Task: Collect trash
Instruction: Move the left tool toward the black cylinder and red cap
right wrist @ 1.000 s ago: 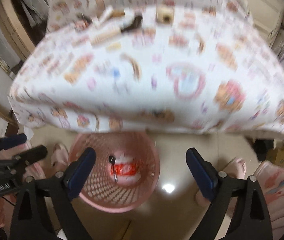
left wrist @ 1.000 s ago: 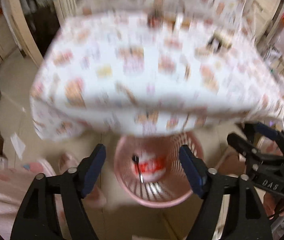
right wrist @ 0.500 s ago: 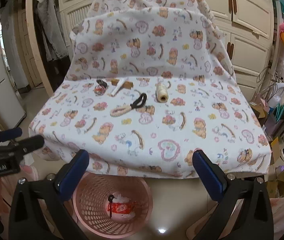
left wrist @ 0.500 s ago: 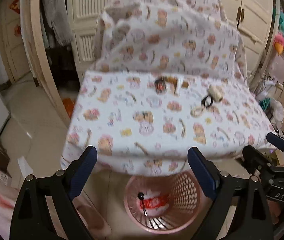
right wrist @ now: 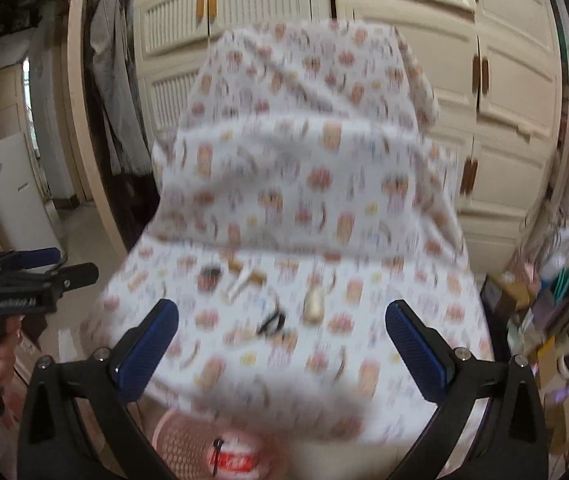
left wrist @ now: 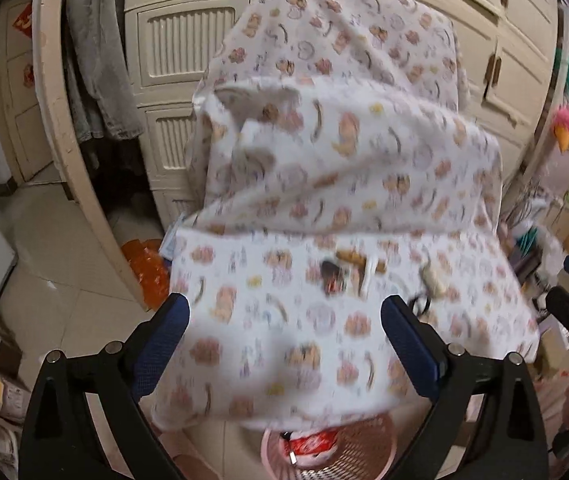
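Several small items lie in a loose group on the cloth (right wrist: 324,364) that covers the table, ahead of both claws and above them in the two views. From the right claw (right wrist: 280,340) the group sits just beyond the fingertips: a dark round thing (right wrist: 209,276) to the left, a white strip (right wrist: 240,283) next to it that runs slantwise from lower left to upper right, a black loop (right wrist: 270,322) almost on the centre line, and a pale spool (right wrist: 313,304) a little right of centre with its long axis pointing away from the claw. From the left claw (left wrist: 284,328) the same group lies ahead and to the right, so I judge the right claw is better lined up, with the loop and the spool closest to its gap. The pictures are blurred, so I cannot say exactly what each item is. Both claws are spread wide, and they hold nothing and touch nothing. A pink basket (right wrist: 176,446) stands on the floor below the near edge of the cloth, under both claws, and some trash (right wrist: 232,458) with a red label already lies in it.
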`<action>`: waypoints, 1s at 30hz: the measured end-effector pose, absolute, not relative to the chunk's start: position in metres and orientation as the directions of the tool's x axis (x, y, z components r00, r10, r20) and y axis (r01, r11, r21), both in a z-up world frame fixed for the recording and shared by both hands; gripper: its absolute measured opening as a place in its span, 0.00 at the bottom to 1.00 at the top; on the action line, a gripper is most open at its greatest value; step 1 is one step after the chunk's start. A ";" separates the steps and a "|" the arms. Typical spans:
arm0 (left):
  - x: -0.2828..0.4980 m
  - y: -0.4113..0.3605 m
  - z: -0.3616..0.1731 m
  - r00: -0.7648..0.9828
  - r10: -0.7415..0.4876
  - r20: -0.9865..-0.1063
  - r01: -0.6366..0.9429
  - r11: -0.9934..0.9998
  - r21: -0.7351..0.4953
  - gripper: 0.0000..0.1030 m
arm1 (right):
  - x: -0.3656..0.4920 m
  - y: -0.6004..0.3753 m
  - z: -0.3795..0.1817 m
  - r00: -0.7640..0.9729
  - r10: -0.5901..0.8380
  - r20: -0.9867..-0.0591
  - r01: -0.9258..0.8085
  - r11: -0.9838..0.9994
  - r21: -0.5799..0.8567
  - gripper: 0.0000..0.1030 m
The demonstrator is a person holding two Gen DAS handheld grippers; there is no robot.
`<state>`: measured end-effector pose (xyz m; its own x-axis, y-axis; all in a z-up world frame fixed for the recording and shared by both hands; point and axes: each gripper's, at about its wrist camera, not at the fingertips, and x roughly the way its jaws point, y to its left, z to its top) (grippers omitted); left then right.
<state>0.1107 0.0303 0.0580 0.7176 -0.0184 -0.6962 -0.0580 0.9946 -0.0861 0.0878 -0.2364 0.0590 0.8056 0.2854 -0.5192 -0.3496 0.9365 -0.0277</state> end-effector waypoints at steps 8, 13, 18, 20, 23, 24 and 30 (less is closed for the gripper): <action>0.150 0.045 0.025 0.651 -0.069 -0.756 -0.087 0.982 -0.165 0.93 | 0.138 -0.253 0.027 0.798 0.249 -0.549 -0.272 0.962 0.041 1.00; 0.168 0.046 0.000 0.600 -0.130 -0.790 -0.088 0.970 -0.227 0.77 | 0.159 -0.251 0.006 0.739 0.256 -0.624 -0.290 0.956 0.048 1.00; 0.184 0.040 -0.018 0.559 -0.188 -0.807 -0.077 0.958 -0.277 0.40 | 0.168 -0.244 -0.003 0.676 0.284 -0.680 -0.335 0.940 0.060 1.00; 0.188 0.036 -0.024 0.553 -0.207 -0.807 -0.060 0.956 -0.286 0.39 | 0.169 -0.239 -0.009 0.641 0.311 -0.702 -0.369 0.927 0.073 1.00; 0.196 0.028 -0.027 0.538 -0.265 -0.800 -0.036 0.941 -0.336 0.38 | 0.168 -0.236 -0.013 0.625 0.318 -0.713 -0.376 0.923 0.081 1.00; 0.198 0.023 -0.027 0.538 -0.268 -0.799 -0.027 0.942 -0.334 0.38 | 0.167 -0.234 -0.015 0.617 0.323 -0.718 -0.382 0.920 0.086 1.00; 0.217 0.004 -0.040 0.475 -0.263 -0.840 -0.036 0.948 -0.317 0.52 | 0.174 -0.232 -0.022 0.595 0.316 -0.739 -0.361 0.927 0.105 1.00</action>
